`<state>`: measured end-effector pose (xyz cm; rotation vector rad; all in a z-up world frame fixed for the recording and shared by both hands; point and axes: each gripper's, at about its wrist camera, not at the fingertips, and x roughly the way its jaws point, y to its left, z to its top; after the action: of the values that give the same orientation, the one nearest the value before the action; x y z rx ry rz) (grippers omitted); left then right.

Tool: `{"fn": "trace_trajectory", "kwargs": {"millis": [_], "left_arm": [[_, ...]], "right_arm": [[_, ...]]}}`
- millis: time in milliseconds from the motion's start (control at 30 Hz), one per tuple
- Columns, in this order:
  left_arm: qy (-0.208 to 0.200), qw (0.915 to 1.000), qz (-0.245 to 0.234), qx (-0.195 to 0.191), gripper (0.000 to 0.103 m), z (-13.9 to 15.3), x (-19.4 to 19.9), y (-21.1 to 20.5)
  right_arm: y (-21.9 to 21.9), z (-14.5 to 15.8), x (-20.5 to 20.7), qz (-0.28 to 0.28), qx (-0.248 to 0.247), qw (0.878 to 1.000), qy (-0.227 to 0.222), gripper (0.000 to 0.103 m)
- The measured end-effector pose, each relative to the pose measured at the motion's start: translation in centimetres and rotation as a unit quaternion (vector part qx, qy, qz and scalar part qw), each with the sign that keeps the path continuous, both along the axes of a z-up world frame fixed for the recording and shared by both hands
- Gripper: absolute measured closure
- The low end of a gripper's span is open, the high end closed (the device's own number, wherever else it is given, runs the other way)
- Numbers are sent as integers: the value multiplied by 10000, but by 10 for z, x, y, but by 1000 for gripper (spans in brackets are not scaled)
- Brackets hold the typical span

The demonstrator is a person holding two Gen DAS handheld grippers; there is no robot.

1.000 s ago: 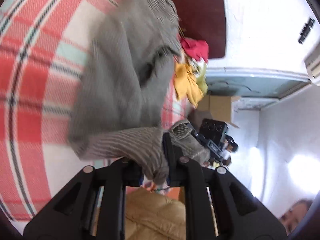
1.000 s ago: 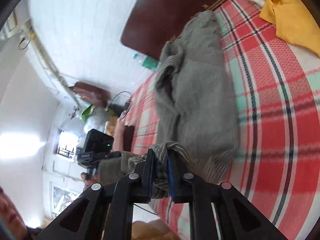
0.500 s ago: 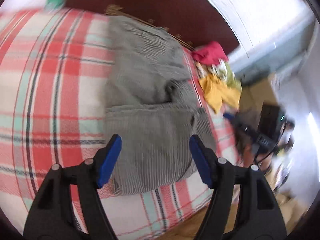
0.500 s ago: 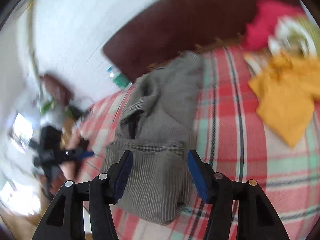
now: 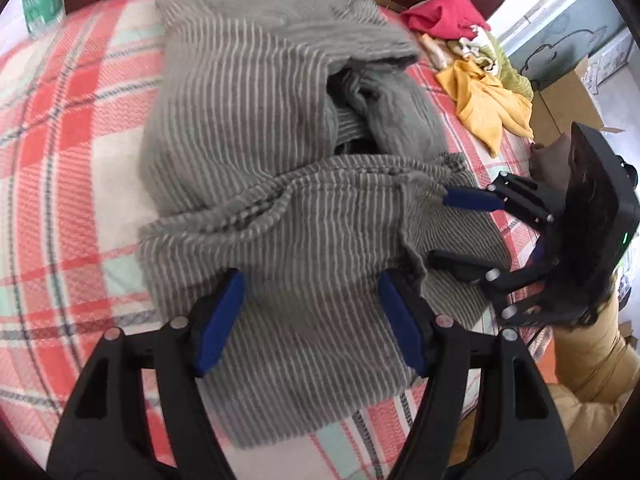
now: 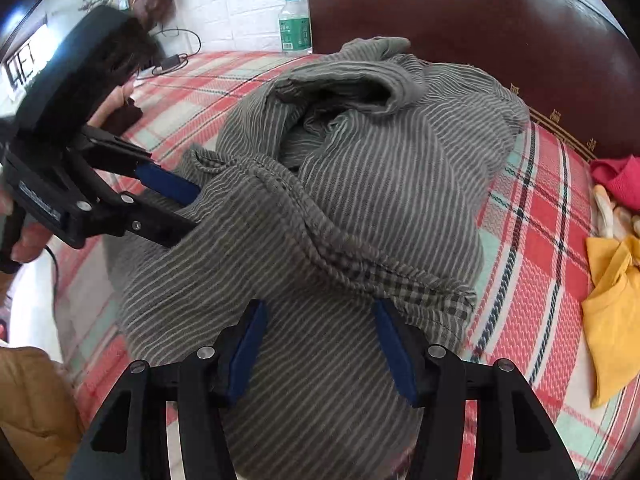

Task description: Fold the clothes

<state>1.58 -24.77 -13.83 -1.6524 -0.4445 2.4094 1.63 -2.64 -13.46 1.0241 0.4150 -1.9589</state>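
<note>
Garment: grey striped shirt (image 5: 256,128) lies mid-bed on the plaid bedspread (image 5: 60,128), top end toward the headboard (image 6: 480,20), near hem doubled up over the body.
L jaws: my left gripper (image 5: 310,320) spread wide, nothing held, hovering over the near fold.
R jaws: my right gripper (image 6: 316,346) same, released, above the folded hem.
Progress: I judge partway; one fold lies in, upper part bunched & lumpy, needs flattening plus another fold.
Left to do: pile at the bed's far right corner, yellow top (image 6: 612,304), red cloth (image 5: 444,12).
</note>
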Motion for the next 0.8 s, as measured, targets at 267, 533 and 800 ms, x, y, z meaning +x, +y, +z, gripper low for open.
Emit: {"fn": "trace_trajectory", "kwargs": {"millis": [267, 533, 800], "left_arm": [[1007, 9926, -593, -325, 31, 39, 69, 15], [689, 9832, -1382, -968, 30, 7, 80, 60], [687, 9718, -1612, -1578, 30, -5, 65, 72]], "right_arm": [[24, 8, 43, 756, 111, 9962, 425, 20], [-12, -40, 92, 1567, 1735, 9540, 1875, 21], [-30, -49, 76, 1589, 1747, 9473, 2162, 56]]}}
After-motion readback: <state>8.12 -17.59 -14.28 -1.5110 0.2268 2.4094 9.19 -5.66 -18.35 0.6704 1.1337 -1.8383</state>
